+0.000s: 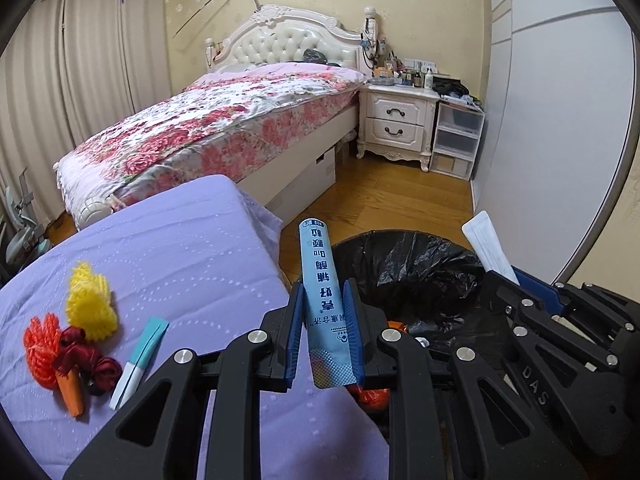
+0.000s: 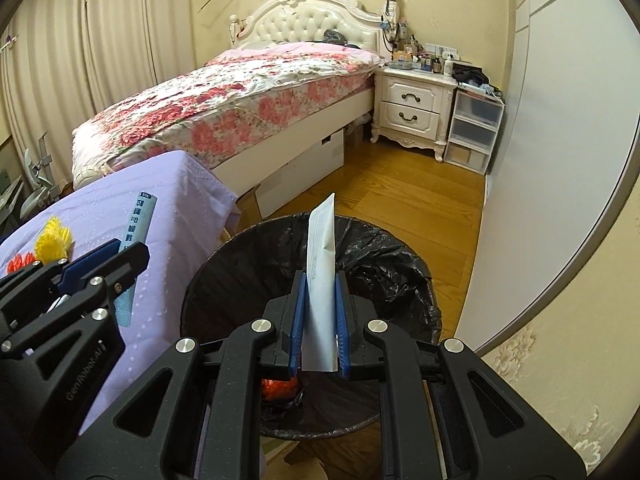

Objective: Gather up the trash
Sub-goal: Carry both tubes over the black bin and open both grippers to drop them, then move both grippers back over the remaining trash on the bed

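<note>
Both grippers angled down, left (image 1: 322, 300) clamped on blue sachet (image 1: 324, 292), right (image 2: 320, 292) on white packet (image 2: 320, 264) over bin (image 2: 224, 280) holding orange trash (image 2: 278, 388).

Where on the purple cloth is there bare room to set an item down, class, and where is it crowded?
The purple cloth lies bare across its far half, between the flowered bed and the black-lined bin. It is crowded at the near left corner, where the yellow net, orange net, dark red ribbon and teal-and-white packet cluster.
</note>
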